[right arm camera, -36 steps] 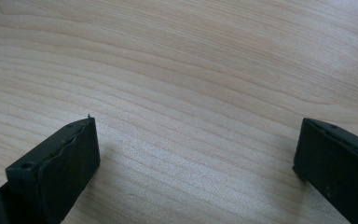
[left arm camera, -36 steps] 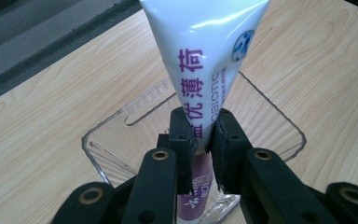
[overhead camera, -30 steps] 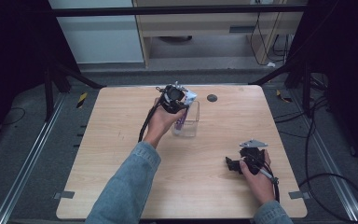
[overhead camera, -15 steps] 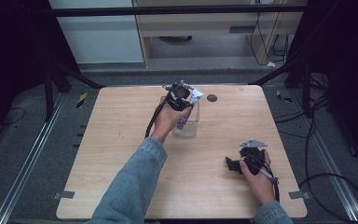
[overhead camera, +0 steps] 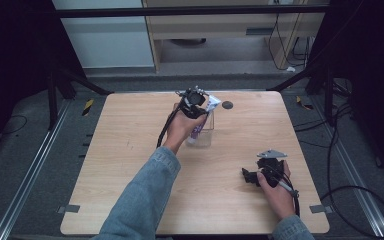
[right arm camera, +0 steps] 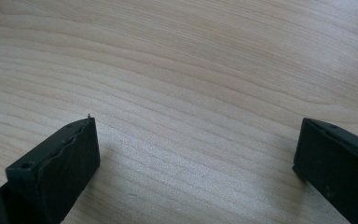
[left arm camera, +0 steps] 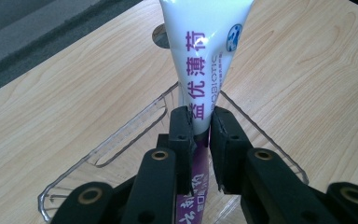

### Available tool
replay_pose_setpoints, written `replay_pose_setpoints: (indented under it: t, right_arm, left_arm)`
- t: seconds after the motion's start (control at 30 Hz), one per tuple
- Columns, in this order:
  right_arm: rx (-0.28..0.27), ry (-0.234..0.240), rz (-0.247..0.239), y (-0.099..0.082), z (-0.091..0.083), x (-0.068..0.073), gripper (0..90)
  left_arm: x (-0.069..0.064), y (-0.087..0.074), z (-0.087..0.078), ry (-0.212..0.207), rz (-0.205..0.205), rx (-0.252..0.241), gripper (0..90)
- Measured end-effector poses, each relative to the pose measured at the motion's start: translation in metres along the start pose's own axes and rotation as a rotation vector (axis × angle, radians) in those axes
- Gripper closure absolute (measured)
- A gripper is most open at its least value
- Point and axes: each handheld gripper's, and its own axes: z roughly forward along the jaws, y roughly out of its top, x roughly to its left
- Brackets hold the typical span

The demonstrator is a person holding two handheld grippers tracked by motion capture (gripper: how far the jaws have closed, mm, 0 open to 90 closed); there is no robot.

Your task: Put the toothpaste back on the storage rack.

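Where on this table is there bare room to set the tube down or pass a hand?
The table is bare left of the sleeve, and between the clear container and right gripper. It is crowded at the far middle, where the left gripper clamps the tube in the container.

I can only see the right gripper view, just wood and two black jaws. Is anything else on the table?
Observer: Yes, a clear plastic cup stands near the far middle of the table.
Operator: Is something in it?
Observer: A white and purple tube stands in it, its flat end sticking out above the rim.
Operator: Who's holding the tube?
Observer: The left gripper, its jaws shut on the tube just above the rim.
Operator: And my gripper?
Observer: The right gripper rests on the table near the right front, jaws open with nothing between them.
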Motion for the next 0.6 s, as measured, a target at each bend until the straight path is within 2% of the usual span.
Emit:
replay_pose_setpoints:
  t: [0.1,0.23,0.33,0.5,0.6]
  right_arm:
    - [0.0,0.0,0.0,0.0,0.0,0.0,0.4]
    - [0.0,0.0,0.001,0.0,0.0,0.0,0.4]
    - [-0.001,-0.001,0.0,0.0,0.0,0.0,0.4]
    - [0.0,0.0,0.0,0.0,0.0,0.0,0.4]
    - [0.0,0.0,0.0,0.0,0.0,0.0,0.4]
  left_arm:
    - [-0.0003,-0.0001,-0.0001,0.001,0.003,0.001,78.6]
    - [0.003,-0.0012,-0.0009,-0.02,-0.024,0.001,78.1]
    - [0.0039,-0.0025,-0.0012,-0.021,-0.027,0.001,77.7]
    - [0.0027,-0.0036,-0.0015,-0.009,0.0,0.01,77.5]
    - [0.0026,-0.0045,-0.0046,-0.008,0.001,-0.004,76.4]
